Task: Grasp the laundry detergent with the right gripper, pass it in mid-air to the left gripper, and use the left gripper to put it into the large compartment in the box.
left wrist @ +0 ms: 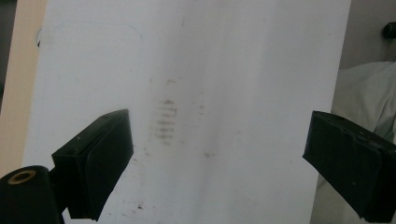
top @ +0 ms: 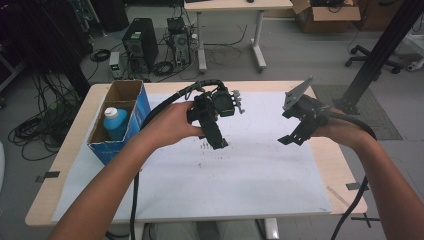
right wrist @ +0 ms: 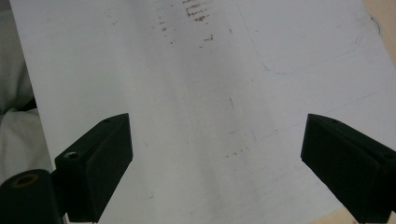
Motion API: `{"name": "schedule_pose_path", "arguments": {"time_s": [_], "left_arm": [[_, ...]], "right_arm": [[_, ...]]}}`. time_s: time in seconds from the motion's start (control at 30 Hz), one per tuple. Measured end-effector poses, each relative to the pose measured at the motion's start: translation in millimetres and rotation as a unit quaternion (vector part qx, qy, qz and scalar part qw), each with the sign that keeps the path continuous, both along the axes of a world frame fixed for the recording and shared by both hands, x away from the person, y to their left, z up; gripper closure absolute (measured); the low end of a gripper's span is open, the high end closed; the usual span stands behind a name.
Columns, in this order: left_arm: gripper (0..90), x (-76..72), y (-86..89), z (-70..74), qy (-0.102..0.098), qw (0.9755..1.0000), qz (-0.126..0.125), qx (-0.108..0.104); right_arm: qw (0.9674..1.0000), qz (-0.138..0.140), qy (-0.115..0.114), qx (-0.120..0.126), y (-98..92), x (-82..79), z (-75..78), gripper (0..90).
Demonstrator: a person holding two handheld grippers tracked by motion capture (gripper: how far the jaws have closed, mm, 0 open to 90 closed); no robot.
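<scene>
One blue bottle (top: pixel 114 123) stands in one cardboard box (top: pixel 131 93) at nine o'clock on the surface (top: pixel 320 160) (white sheet); left claw (top: pixel 220 142) and right claw (top: pixel 292 137) hang spread, empty.

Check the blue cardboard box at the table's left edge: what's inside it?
In the high view, the open blue cardboard box holds a blue bottle with a white cap, standing upright. The box walls hide the bottle's lower part and the box floor, so anything else inside cannot be told.
</scene>
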State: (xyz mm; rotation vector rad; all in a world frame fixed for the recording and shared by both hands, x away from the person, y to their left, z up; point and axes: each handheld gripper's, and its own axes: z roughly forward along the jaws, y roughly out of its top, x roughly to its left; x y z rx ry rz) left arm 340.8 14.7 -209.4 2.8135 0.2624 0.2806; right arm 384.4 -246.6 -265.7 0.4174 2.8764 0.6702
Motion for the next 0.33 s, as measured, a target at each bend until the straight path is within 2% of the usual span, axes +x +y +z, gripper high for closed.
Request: {"name": "schedule_pose_path", "arguments": {"time_s": [0.33], "left_arm": [[7.9, 1.6, 2.3, 0.9, 0.001, 0.9999, 0.009, -0.005]], "right_arm": [[1.0000, -0.001, -0.001, 0.003, -1.2, -0.5, -1.6, 8.8]]}}
